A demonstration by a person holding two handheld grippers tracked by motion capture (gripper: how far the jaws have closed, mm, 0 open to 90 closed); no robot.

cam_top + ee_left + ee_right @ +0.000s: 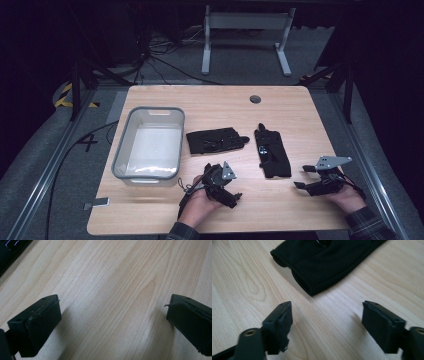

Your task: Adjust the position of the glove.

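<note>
Two black gloves laid flat on the table, both grippers open and empty.

High view: the right glove (271, 150) and left glove (216, 140) were seen mid-table, beside a clear bin (123, 145); left gripper (224, 189) and right gripper (306, 177) were held low near the front edge, apart from the gloves. Left gripper view: jaws were spread wide over bare wood (112, 290), nothing gripped. Right gripper view: jaws were wide open, just short of the right glove's cuff (312, 287), not touching. The fabric was judged soft, light, limp; a pinch at the cuff edge was judged best.
</note>
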